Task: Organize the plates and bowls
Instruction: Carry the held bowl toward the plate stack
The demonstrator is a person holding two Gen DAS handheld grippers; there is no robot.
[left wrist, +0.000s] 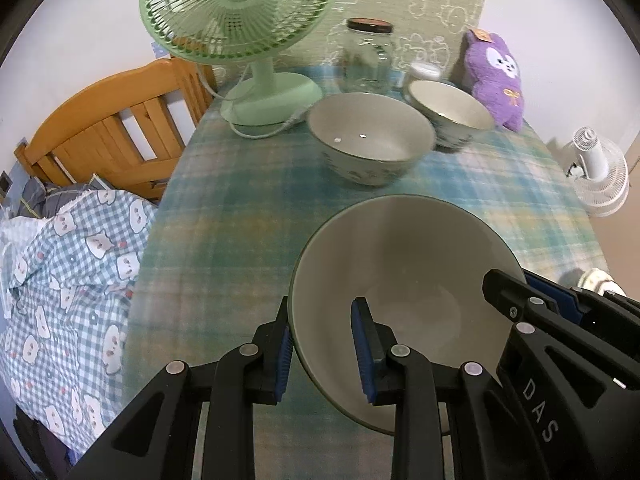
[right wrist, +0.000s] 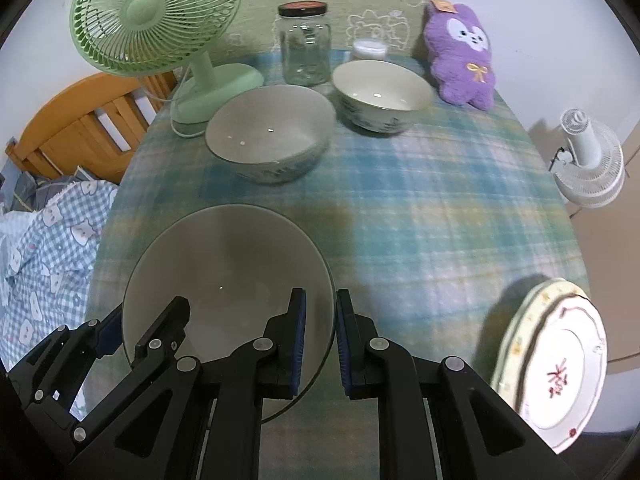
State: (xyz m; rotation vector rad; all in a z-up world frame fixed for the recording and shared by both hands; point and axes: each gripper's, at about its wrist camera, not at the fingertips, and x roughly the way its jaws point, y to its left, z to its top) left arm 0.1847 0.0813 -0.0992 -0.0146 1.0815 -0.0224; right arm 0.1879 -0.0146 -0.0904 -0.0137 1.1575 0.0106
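A large grey-white bowl [left wrist: 404,264] [right wrist: 228,264] is near the table's front. My left gripper [left wrist: 326,344] straddles its left rim, one pad outside and one inside, with a gap to the inner pad. My right gripper [right wrist: 322,336] straddles its right rim, pads close on the wall. A medium bowl [left wrist: 370,136] [right wrist: 270,132] sits mid-table, and a smaller bowl [left wrist: 450,110] [right wrist: 382,92] stands behind it to the right. Stacked plates [right wrist: 556,364] lie at the front right edge.
A green desk fan [left wrist: 248,32] [right wrist: 160,28], a glass jar [left wrist: 366,56] [right wrist: 305,44], a small white pot [right wrist: 369,49] and a purple plush toy [left wrist: 494,76] [right wrist: 462,54] stand along the back. A bed with checked bedding [left wrist: 68,264] is left of the table [left wrist: 224,216]. A white fan [right wrist: 588,160] stands on the right.
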